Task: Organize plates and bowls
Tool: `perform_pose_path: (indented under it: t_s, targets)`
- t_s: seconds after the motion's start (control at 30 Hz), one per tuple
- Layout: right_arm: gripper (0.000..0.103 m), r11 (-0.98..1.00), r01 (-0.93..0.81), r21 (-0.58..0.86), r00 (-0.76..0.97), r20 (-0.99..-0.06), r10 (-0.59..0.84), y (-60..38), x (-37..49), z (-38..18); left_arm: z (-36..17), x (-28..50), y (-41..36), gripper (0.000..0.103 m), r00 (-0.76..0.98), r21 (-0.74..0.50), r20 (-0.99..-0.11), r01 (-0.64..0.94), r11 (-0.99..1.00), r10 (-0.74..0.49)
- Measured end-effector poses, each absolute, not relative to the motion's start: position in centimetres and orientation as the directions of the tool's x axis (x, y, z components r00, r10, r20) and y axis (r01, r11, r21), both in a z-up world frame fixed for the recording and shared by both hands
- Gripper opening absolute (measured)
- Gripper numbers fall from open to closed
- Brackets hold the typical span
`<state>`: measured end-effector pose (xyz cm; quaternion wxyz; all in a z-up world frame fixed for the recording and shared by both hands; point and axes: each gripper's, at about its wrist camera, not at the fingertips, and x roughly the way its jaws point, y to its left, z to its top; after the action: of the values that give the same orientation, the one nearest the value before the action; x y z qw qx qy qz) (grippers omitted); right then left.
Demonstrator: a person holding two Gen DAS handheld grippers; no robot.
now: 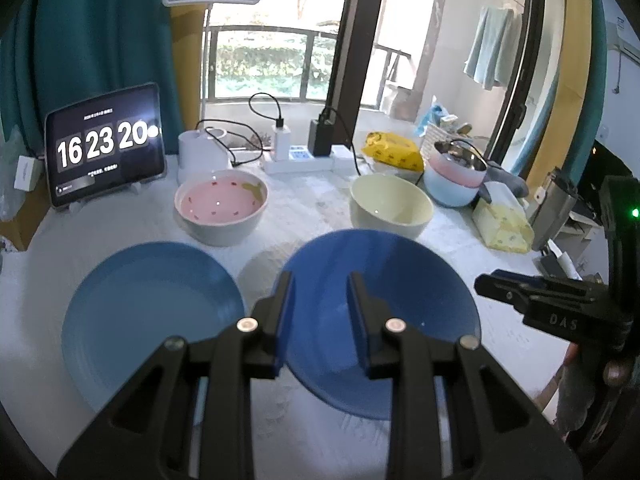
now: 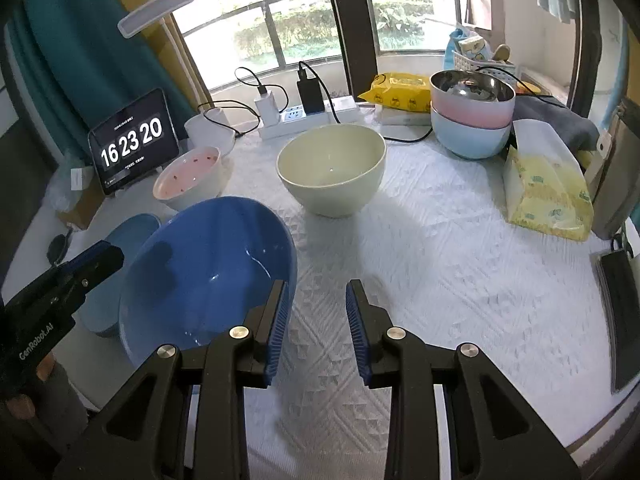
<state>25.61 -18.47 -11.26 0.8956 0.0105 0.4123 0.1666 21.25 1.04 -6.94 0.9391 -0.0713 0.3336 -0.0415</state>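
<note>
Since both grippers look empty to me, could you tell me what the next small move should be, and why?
Probably ease the left gripper forward and down over the near rim of the dark blue plate and close on it. Its jaws are open and already hover above that plate, and the light blue plate lies flat just beside it, ready to take it as a stack. The right gripper is open over bare cloth.

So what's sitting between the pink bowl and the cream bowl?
Nothing: only bare white tablecloth lies between the pink bowl and the cream bowl, clearest in the left wrist view.
</note>
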Motion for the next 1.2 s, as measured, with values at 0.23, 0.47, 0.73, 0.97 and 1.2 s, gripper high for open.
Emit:
perform_pose_path:
  t_s: [0.23,0.47,0.73,0.97,1.2]
  targets:
    - [0.031,0.944,-0.294,0.153,0.610,-0.730,0.308,-18.3,26.7,-10.9,-6.4,23.3,0.9,0.028,0.771,-0.149,-0.623,0.052,0.987,-0.134]
    - [0.031,0.947,-0.290,0.137,0.627,-0.721,0.296,-18.4,28.5,-10.2,-6.0,25.9,0.9,0.029,0.761,-0.150,-0.629,0.079,0.985,-0.157]
    - [0.031,0.952,-0.271,0.138,0.643,-0.710,0.286,-18.8,31.0,-9.8,-6.0,29.3,0.8,0.030,0.729,-0.146,-0.660,0.114,0.983,-0.183]
    - [0.031,0.954,-0.257,0.156,0.639,-0.713,0.289,-19.2,33.4,-10.3,-6.2,32.2,0.4,0.030,0.684,-0.184,-0.695,0.129,0.975,-0.221]
    - [0.031,0.953,-0.253,0.164,0.634,-0.717,0.291,-19.5,35.5,-10.9,-7.0,34.9,-0.7,0.031,0.640,-0.210,-0.734,0.108,0.972,-0.229]
